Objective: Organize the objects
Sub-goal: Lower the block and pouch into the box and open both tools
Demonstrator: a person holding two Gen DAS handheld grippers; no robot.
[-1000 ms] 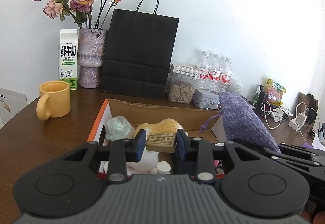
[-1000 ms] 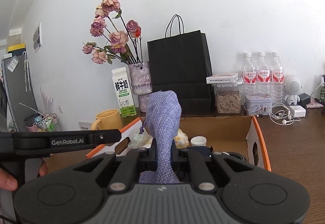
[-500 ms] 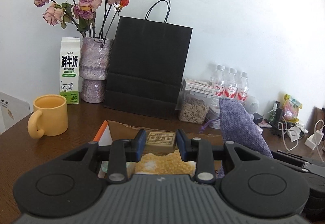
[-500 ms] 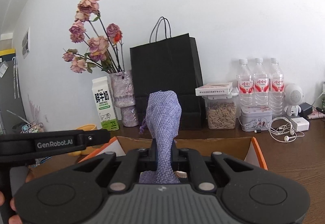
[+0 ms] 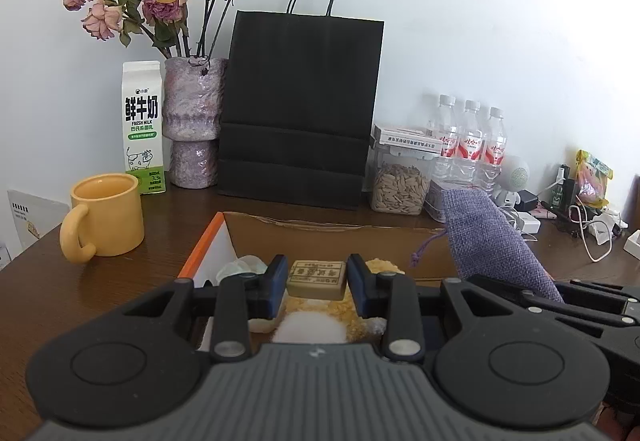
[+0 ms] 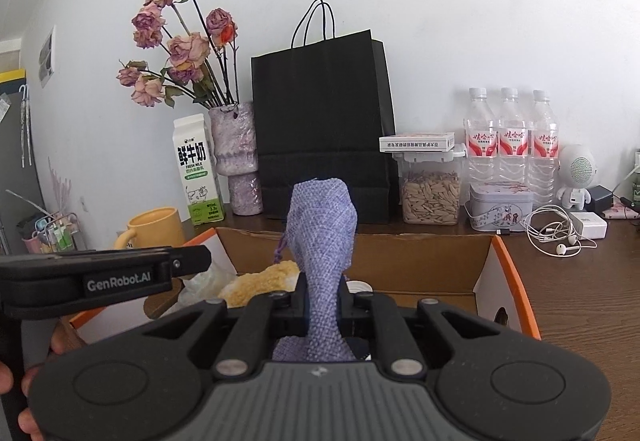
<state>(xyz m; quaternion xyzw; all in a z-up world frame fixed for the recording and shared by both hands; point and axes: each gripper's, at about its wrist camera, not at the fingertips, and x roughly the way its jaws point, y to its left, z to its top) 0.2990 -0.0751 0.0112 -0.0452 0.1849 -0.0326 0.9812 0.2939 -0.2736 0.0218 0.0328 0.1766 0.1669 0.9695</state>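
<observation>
The purple cloth pouch [image 6: 322, 229] stands pinched in your right tool [image 6: 322, 311], its neck rising above the open cardboard box [image 6: 496, 281]. A second ago the same pouch was held higher against the black paper bag [image 6: 320, 129]; now more of the box's far wall shows behind it, so you have brought it lower and closer over the box. The jaws have loosened only a hair and the pads still squeeze the cloth, so the pouch is gripped, not released.

Your left tool [image 5: 317, 281] clamps a small tan block with stamped lettering [image 5: 317, 278] between its blue pads [image 5: 276, 283], just above the yellow crumbly bundle [image 5: 352, 315] lying in the box. A second ago it hovered over the near contents; half a second ago the view had swung up toward the bag; now it looks down into the box again.

Both things sit over the box, not in it. I judge you are about to set them down; nothing is placed yet. The yellow mug [image 5: 106, 215] and milk carton [image 5: 143, 127] stand on the tabletop [image 5: 80, 281], left of the box, well apart from both tools.
</observation>
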